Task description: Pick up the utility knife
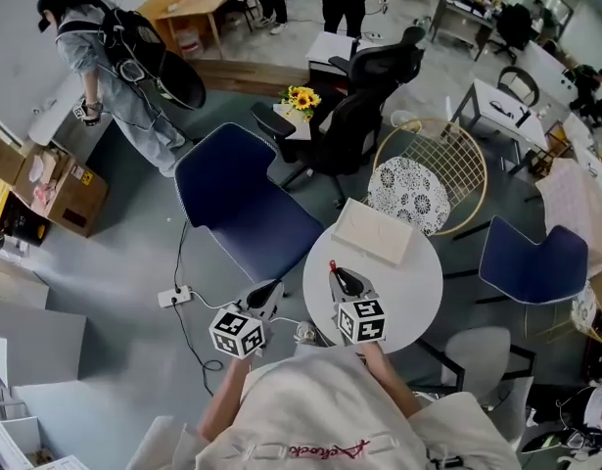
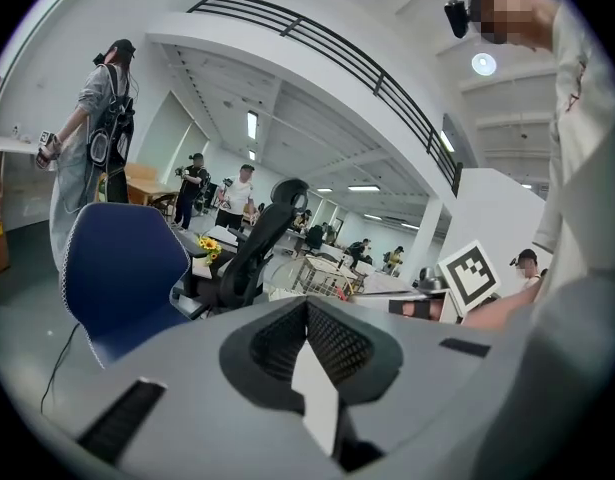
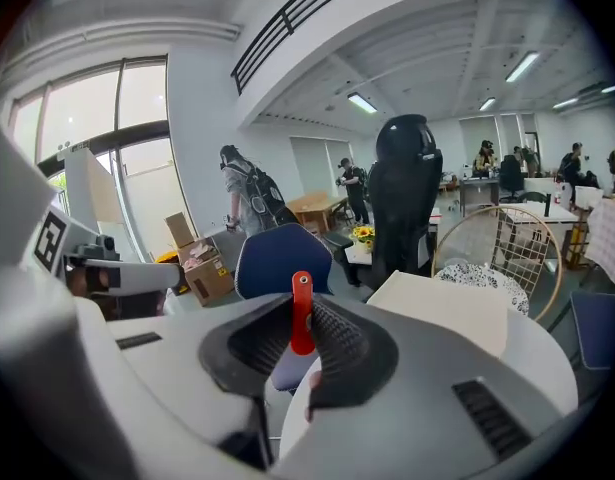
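We see one red utility knife [image 3: 301,313] standing upright, clamped between the jaws of the right gripper [image 1: 342,282], over the near edge of the one round white table [image 1: 410,300]. The left gripper [image 1: 264,297], jaws together and empty, hangs just off the table's left edge. One flat pale box [image 1: 376,231] lies on its far side. Two blue chairs flank the table, one at its left [image 1: 244,204] and one at its right [image 1: 532,260].
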### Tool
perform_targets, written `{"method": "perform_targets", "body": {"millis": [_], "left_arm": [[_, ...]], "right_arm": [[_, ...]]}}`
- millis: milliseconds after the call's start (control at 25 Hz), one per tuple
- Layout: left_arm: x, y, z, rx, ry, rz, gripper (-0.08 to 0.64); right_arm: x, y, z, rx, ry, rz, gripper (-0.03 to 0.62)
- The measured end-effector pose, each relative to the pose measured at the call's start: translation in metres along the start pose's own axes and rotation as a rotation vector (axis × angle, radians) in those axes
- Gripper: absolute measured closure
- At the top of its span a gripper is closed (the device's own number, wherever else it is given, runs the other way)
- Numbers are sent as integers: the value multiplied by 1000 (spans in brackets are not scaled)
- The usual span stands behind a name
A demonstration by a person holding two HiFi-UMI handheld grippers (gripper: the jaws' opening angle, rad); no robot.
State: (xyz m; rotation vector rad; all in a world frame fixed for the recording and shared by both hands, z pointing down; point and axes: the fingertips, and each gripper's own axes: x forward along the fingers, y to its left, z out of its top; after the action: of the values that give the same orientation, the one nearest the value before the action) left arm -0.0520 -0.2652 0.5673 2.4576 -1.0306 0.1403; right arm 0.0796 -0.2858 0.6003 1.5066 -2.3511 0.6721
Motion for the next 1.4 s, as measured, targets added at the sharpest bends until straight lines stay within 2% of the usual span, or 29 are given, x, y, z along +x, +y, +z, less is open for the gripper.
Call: {"method": "perform_targets", "body": {"millis": [560, 800, 1120, 1400], "left_arm": [[-75, -33, -22, 25, -31, -28, 548], [-113, -60, -47, 47, -16, -63, 546], [-165, -91, -80, 60, -19, -89, 547], [-192, -119, -90, 75, -27, -119, 548]], "right_arm": [[-64, 65, -30, -20, -47, -19, 528], [-101, 99, -46, -41, -81, -37, 528], [-155, 145, -87, -49, -107, -50, 528], [-195, 176, -100, -76, -132, -59, 528]]}}
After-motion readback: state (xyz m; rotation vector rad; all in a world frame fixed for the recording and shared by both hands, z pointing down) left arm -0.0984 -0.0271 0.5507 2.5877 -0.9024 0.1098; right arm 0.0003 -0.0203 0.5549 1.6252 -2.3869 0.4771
